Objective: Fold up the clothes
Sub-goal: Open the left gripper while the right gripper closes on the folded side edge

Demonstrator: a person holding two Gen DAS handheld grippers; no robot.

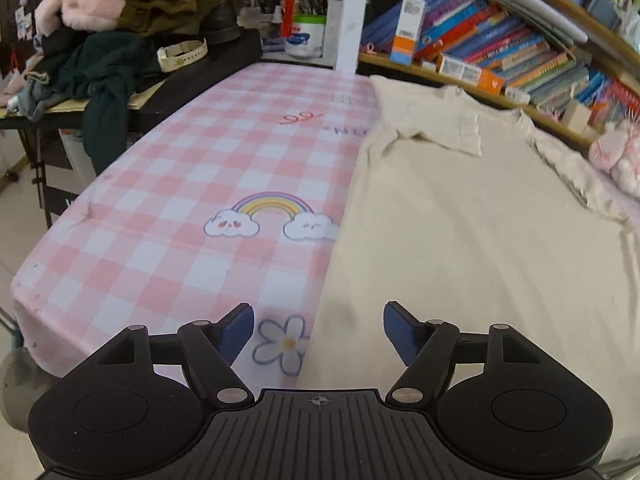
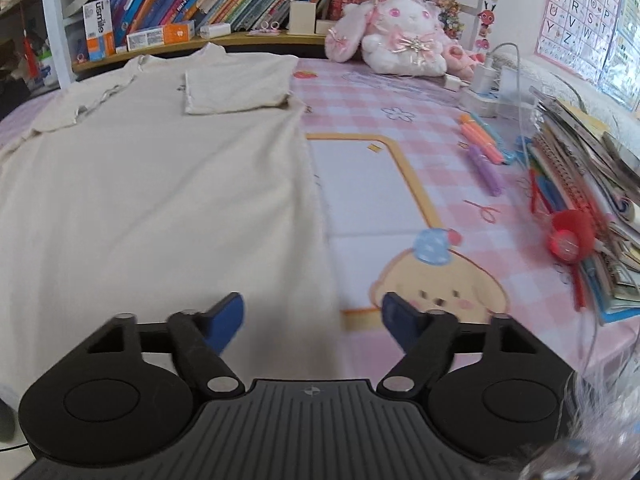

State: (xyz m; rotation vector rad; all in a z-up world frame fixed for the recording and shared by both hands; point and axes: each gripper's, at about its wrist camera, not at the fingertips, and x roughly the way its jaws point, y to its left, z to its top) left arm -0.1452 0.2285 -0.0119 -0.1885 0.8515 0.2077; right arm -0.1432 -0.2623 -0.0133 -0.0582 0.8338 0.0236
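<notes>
While both sets of jaws stand wide and hold nothing, each hovers above one long edge of the shirt (image 1: 460, 240). The left gripper (image 1: 319, 330) straddles the shirt's left edge, one blue pad over the checked cloth (image 1: 160, 200), the other over fabric. The right gripper (image 2: 313, 322) straddles the right edge the same way.

The cream shirt lies flat along the middle of the desk (image 2: 400, 184), collar at the far end, both sleeves already folded inward.

Beyond it sit a book shelf (image 1: 500, 52), a plush rabbit (image 2: 400, 36), pens (image 2: 484, 152) and a stack of notebooks (image 2: 592, 184); a pile of dark clothes (image 1: 112, 52) sits on a side table.

Risks: the pads may pinch the desk's cloth along with the hem and drag it. Uneven grips would skew the fold. The folded sleeves could slip open when the shirt is lifted.
</notes>
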